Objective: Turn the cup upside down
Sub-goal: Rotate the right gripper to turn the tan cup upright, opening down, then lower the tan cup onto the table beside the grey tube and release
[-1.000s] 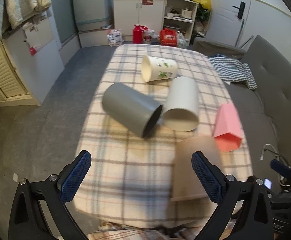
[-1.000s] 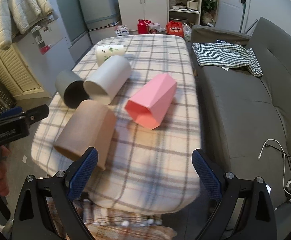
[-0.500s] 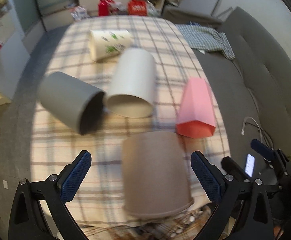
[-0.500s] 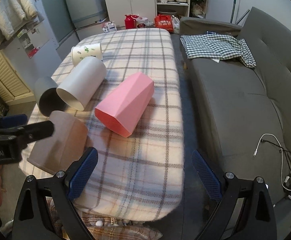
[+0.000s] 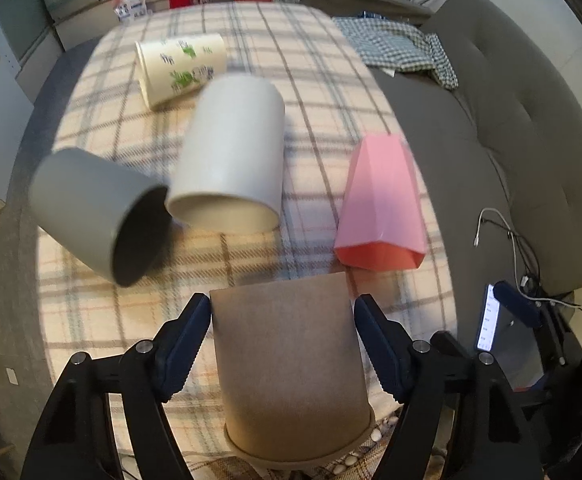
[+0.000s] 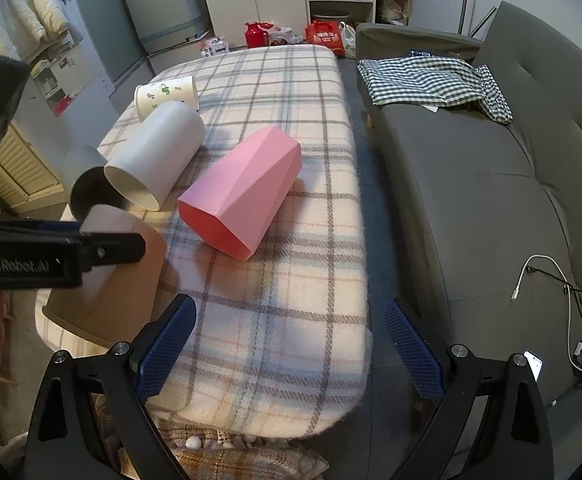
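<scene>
A brown paper cup (image 5: 287,360) lies on its side at the near edge of the plaid table (image 5: 315,80), rim toward me. My left gripper (image 5: 283,340) has its jaws closed against both sides of the cup. The cup also shows in the right wrist view (image 6: 119,284), with the left gripper (image 6: 103,252) on it. My right gripper (image 6: 287,344) is open and empty above the table's near right corner. A pink faceted cup (image 5: 379,204) (image 6: 243,188), a white cup (image 5: 231,164) (image 6: 155,156), a grey cup (image 5: 95,208) and a printed paper cup (image 5: 179,64) lie on their sides.
A grey sofa (image 6: 491,184) runs along the table's right side, with a checked cloth (image 6: 431,80) on it. Cables (image 6: 551,280) and a phone (image 5: 489,320) lie at the right. Cabinets (image 6: 259,0) and red bags (image 6: 323,36) stand beyond the far end.
My left gripper moved forward over the brown cup and its jaws closed in onto the cup's sides. My right gripper stayed open and shifted slightly.
</scene>
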Demonstrator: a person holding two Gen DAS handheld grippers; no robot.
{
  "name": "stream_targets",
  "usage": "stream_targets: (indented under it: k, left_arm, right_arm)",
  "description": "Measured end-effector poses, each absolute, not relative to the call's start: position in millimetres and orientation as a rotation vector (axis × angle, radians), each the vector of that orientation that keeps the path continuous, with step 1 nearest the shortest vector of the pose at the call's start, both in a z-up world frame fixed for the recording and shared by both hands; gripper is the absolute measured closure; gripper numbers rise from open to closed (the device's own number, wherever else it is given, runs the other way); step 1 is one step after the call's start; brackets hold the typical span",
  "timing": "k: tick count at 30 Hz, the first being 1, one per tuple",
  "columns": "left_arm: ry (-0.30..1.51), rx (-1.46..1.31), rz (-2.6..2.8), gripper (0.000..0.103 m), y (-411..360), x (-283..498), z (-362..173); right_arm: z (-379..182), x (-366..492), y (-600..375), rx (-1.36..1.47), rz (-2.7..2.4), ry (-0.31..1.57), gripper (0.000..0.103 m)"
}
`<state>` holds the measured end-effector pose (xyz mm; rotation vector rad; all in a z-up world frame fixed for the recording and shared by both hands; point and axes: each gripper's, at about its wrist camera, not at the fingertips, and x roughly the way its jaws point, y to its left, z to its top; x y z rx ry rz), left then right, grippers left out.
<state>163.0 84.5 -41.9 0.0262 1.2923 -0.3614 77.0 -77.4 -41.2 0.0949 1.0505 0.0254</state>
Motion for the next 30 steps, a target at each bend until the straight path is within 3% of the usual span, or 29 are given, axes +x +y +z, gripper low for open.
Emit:
stream_targets:
  k: [7, 18, 30]
  left_arm:
    - [1.155, 0.039, -0.339, 0.028, 95, 153, -7]
    - [0.973, 0.063, -0.277, 0.029, 103, 119, -5]
    - [0.957, 0.088, -0.288, 0.024, 105, 98, -29]
  right_arm:
    - [-39, 71, -73, 0.093, 0.036, 1.04, 0.007]
    - [-44, 61, -77, 0.11, 0.025, 1.05, 0.007]
    - [-45, 58, -71, 0.102, 0.029, 1.054, 0.007]
